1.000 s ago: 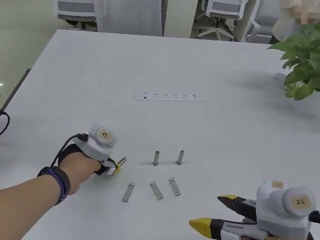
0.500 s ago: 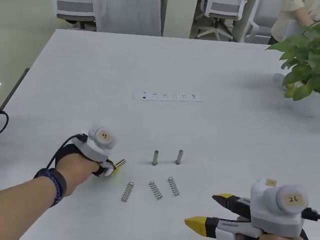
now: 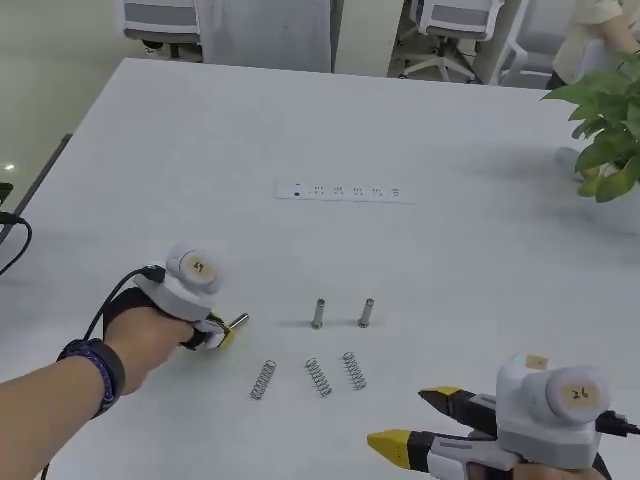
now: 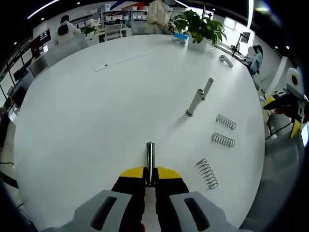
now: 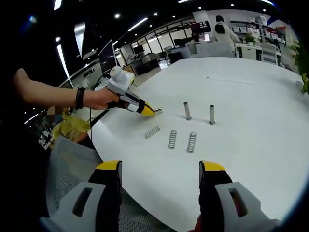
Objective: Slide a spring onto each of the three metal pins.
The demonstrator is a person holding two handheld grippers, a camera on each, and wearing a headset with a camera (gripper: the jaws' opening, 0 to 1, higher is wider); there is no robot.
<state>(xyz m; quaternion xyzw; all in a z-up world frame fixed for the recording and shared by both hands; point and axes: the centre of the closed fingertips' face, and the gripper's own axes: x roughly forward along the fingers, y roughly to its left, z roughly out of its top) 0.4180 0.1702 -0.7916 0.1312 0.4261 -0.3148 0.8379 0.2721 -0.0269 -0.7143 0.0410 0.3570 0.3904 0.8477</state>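
Observation:
My left gripper [image 4: 150, 175] [image 3: 226, 331] is shut on a metal pin [image 4: 150, 159] [image 3: 239, 322] that sticks out forward from its yellow tips, just above the white table [image 3: 450, 240]. Two more pins [image 3: 319, 313] [image 3: 366, 312] stand upright side by side to its right, also seen as pins [image 5: 187, 110] [image 5: 211, 114]. In front of them lie three springs [image 3: 263, 379] [image 3: 317, 376] [image 3: 354, 369] in a row. My right gripper [image 3: 417, 424] [image 5: 160, 169] hangs open near the table's front edge, right of the springs, holding nothing.
A white power strip [image 3: 345, 191] lies flat at mid-table. A potted plant [image 3: 605, 120] stands at the far right edge. Office chairs [image 3: 455, 25] stand beyond the far edge. A black cable [image 3: 15, 240] hangs at the left edge.
The right gripper has dropped a little lower and nearer. The left gripper with its pin has stayed about where it was; the head camera has shifted slightly.

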